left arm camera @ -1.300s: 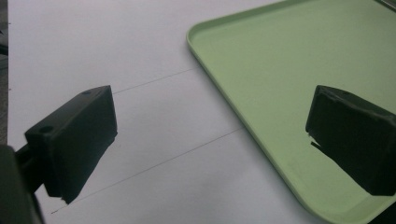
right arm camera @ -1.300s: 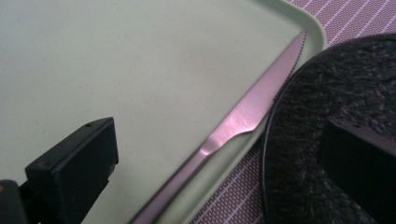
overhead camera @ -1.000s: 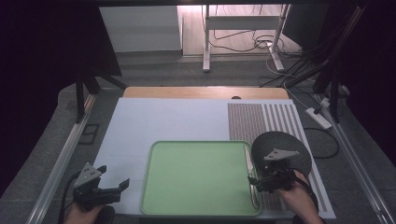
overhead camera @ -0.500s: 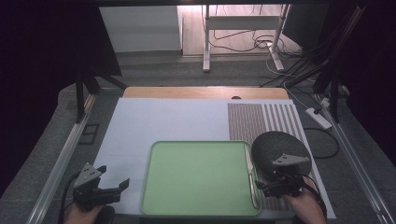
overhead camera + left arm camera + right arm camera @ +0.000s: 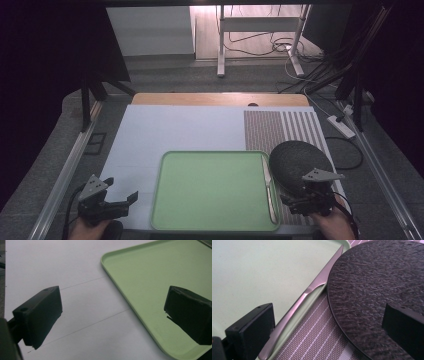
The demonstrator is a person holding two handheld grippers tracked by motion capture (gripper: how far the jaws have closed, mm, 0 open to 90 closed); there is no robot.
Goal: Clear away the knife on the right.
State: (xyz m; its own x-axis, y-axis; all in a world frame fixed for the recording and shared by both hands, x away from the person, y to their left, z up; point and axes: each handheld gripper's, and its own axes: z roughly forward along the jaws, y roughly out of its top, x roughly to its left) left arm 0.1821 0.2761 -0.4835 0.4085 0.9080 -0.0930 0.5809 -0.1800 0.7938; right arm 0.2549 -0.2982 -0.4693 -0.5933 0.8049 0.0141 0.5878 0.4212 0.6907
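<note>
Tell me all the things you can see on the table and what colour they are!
Flat rectangular plastic tray: one, light green, at the near middle of the table.
Silver metal table knife: one, lying along the tray's right edge, tip pointing away from the person.
Round textured plate: one, dark grey-black, right of the tray, on the placemat.
Striped woven placemat: one, brown and white, on the table's right side.
White table covering: one, under everything.
Wooden table edge: light brown, along the far side.
Left gripper: one, black, jaws open, near left of the tray.
Right gripper: one, black, jaws open, over the plate's near edge.
</note>
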